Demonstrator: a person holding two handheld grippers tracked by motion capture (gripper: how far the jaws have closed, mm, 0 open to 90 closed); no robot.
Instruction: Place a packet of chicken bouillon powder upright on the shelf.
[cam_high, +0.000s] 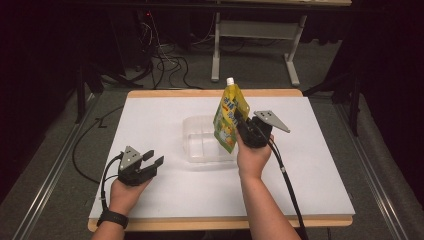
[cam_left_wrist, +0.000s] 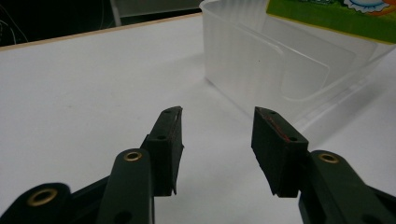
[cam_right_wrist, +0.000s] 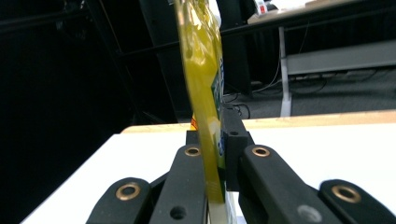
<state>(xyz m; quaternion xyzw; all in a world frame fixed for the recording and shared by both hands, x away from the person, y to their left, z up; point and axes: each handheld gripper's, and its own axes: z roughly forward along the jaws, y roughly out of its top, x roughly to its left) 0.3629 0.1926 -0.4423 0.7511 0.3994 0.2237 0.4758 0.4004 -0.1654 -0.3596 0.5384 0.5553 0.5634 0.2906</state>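
Note:
A yellow-green spouted pouch (cam_high: 230, 116) with a white cap stands upright above the right side of a clear plastic container (cam_high: 199, 151) at the middle of the white table. My right gripper (cam_high: 244, 129) is shut on the pouch's right edge; in the right gripper view the pouch (cam_right_wrist: 203, 93) rises edge-on between the two closed jaws. My left gripper (cam_high: 153, 161) rests low at the table's front left, open, with nothing between its fingers. In the left gripper view the container (cam_left_wrist: 285, 65) lies just ahead and to the right of the left gripper (cam_left_wrist: 215, 140).
The white board (cam_high: 165, 115) covers a wooden table with a bare edge at the back. Behind it stand a grey table frame (cam_high: 255, 35) and loose cables (cam_high: 165, 60) on the floor. A cable (cam_high: 287, 185) trails from the right gripper toward the front edge.

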